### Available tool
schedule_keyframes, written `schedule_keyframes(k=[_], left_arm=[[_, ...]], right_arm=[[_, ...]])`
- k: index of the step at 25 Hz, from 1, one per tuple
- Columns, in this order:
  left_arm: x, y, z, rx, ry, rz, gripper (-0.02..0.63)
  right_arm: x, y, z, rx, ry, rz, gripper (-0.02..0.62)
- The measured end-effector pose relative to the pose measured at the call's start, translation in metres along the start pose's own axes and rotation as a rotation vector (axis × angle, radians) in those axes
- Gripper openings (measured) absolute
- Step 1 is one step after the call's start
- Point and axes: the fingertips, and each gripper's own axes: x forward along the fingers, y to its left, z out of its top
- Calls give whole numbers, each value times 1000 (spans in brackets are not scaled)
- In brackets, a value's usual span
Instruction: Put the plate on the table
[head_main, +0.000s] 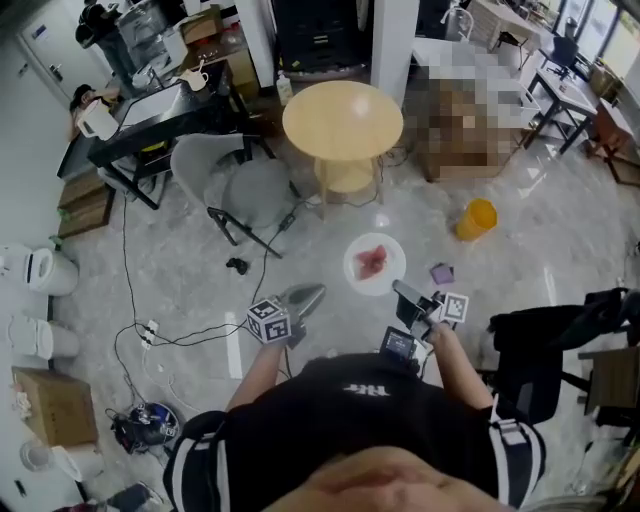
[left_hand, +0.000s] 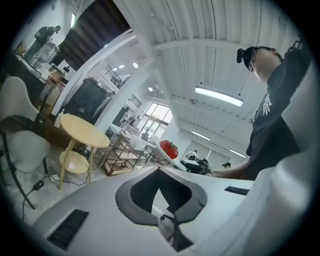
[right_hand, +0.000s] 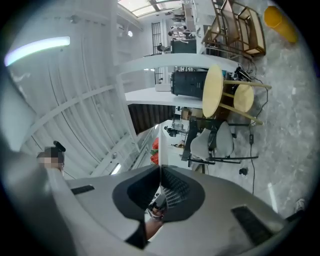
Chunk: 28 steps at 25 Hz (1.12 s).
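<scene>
Tool (right_hand: 160, 170) tight on plate (right_hand: 168, 147)

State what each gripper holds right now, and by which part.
The right gripper grips the plate by its near rim. The left gripper is shut and holds nothing.

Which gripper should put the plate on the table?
Right. The right gripper grips the plate by its rim, while the left gripper is shut and empty beside it. The table stands ahead of both.

An open office with desks (head_main: 150, 115), a chair (head_main: 240, 190) and a round table (head_main: 342, 120).
</scene>
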Motion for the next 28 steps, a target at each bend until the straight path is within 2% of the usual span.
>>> schedule_keyframes(k=[5, 9, 13, 16, 20, 28], left_arm=[[3, -20, 5, 9, -29, 30, 3], [8, -27, 24, 28, -41, 53, 3], [8, -43, 37, 72, -70, 8, 3], [4, -50, 36, 63, -91, -3, 3], [12, -50, 40, 61, -100, 7, 3], [1, -39, 46, 58, -121, 46, 3]], right_arm=[[-6, 6, 1, -6, 39, 4, 14], [-5, 9, 12, -26, 46, -4, 14], [4, 23, 14, -57, 40, 33, 17], [4, 22, 8, -69, 34, 38, 20], [7, 14, 7, -75, 67, 3, 21], [14, 22, 1, -38, 61, 40, 9]])
